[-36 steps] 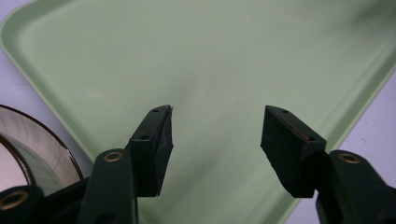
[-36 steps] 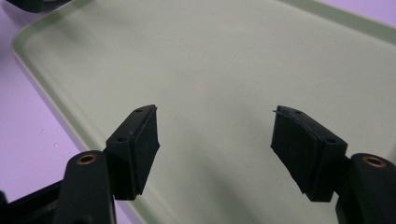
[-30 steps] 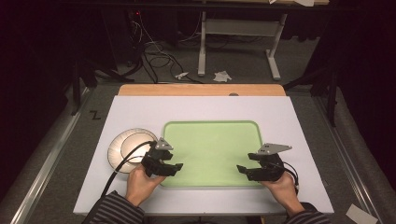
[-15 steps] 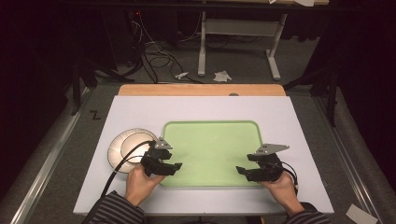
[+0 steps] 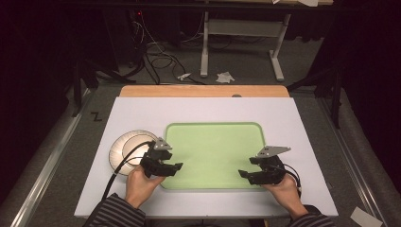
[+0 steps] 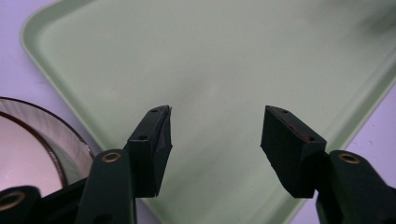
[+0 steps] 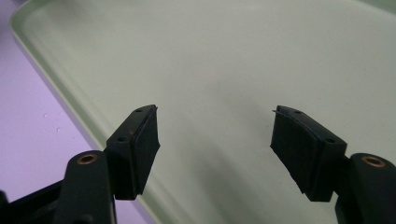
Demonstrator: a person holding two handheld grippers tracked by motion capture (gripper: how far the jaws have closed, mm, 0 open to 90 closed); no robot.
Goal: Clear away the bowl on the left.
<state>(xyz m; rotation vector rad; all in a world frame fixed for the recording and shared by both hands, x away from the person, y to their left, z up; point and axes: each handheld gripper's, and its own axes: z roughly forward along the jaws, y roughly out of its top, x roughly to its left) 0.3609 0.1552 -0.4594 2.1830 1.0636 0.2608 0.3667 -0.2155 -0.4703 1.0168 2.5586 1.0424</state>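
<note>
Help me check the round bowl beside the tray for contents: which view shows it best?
The high view: the whole round bowl sits on the white table, left of the green tray, by the left gripper; inside looks pale, contents unclear. The left gripper view catches just its rim. The right gripper view looks along the tray.

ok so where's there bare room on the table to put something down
The green tray is bare between the left claw and right claw. The white mat is free behind the tray and right of it. Tightest is the left, by the round dish.
</note>
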